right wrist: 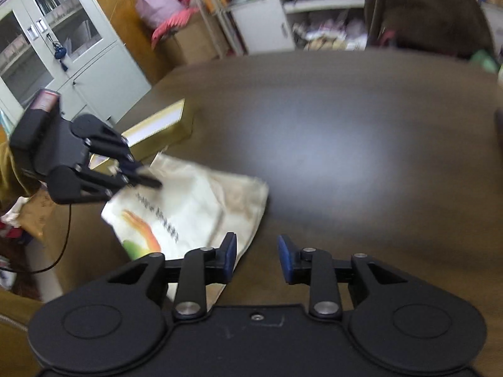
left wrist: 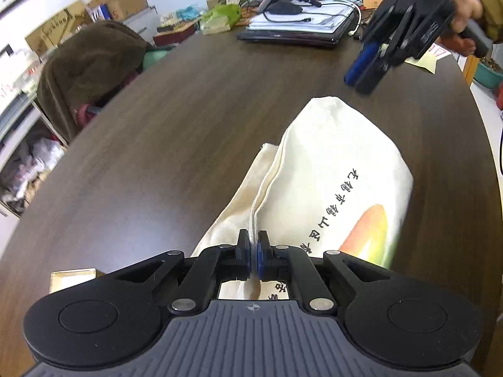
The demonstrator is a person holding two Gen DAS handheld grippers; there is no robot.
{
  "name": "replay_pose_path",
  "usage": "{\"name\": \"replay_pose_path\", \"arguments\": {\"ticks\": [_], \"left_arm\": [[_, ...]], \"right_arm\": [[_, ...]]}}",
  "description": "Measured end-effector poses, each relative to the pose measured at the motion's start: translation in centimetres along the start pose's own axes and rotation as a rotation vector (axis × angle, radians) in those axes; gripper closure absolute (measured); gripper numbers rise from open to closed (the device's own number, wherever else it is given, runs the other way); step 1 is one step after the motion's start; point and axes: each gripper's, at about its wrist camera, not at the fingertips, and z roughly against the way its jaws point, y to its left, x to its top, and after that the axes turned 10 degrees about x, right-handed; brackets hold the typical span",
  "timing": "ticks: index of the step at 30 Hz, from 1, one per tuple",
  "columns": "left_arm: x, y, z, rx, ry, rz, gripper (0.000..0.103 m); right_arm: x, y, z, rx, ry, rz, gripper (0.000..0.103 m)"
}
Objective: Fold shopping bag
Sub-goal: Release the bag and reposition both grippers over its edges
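Nearest in the left wrist view, the left gripper point(left wrist: 254, 251) is seen clamped on the white cord handle point(left wrist: 256, 212) at the near edge of the cream canvas shopping bag point(left wrist: 330, 169) — its blue pads are pressed together with the cord between them. The bag is lain on the dark wooden table point(left wrist: 157, 157), and one layer of cloth is already doubled over another, with a lower flap showing to the left of the upper, printed panel. So the folding is judged to be partly carried through: at least one fold is in place, while the bundle is loose and puffed, not yet flat or compact. Further folds and a pressing-down are judged to be left, though how many cannot be settled from here. In the right wrist view the right gripper point(right wrist: 256, 253) is held with its jaws well apart and nothing between them — its left finger is seen over the bag's near corner, its right finger over bare table, and height above the cloth cannot be told. Beyond the bag, a yellowish box point(right wrist: 157, 125) is seen near the far table edge.
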Motion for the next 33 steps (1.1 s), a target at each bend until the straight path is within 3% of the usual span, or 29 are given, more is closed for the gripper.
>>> {"name": "replay_pose_path", "arguments": {"ticks": [4, 8, 12, 18, 23, 28, 30, 33], "left_arm": [[-0.1, 0.3, -1.7, -0.014, 0.008, -0.003, 0.099], [0.0, 0.9, -2.5, -0.024, 0.006, 0.029, 0.099], [0.0, 1.5, -2.8, -0.013, -0.008, 0.045, 0.097], [-0.6, 2.7, -3.8, 0.045, -0.003, 0.124, 0.089], [-1.7, 3.6, -3.5, 0.103, -0.004, 0.191, 0.079], [-2.8, 4.6, -2.8, 0.168, -0.007, 0.255, 0.077], [-3.4, 5.0, -1.9, 0.203, -0.009, 0.284, 0.07], [-4.3, 5.5, -0.3, 0.258, -0.016, 0.328, 0.073]], "right_arm": [[1.2, 2.1, -0.7, -0.008, -0.028, 0.086, 0.076], [2.0, 4.6, -4.6, 0.017, 0.004, 0.182, 0.076], [2.6, 6.4, -9.3, -0.013, 0.05, 0.276, 0.076], [2.8, 6.8, -14.9, -0.108, 0.061, 0.308, 0.076], [3.2, 6.7, -15.8, -0.129, 0.041, 0.289, 0.076], [3.7, 6.2, -16.3, -0.157, 0.031, 0.279, 0.076], [3.9, 6.4, -16.5, -0.168, 0.029, 0.295, 0.076], [4.2, 6.5, -16.8, -0.186, 0.026, 0.319, 0.076]]}}
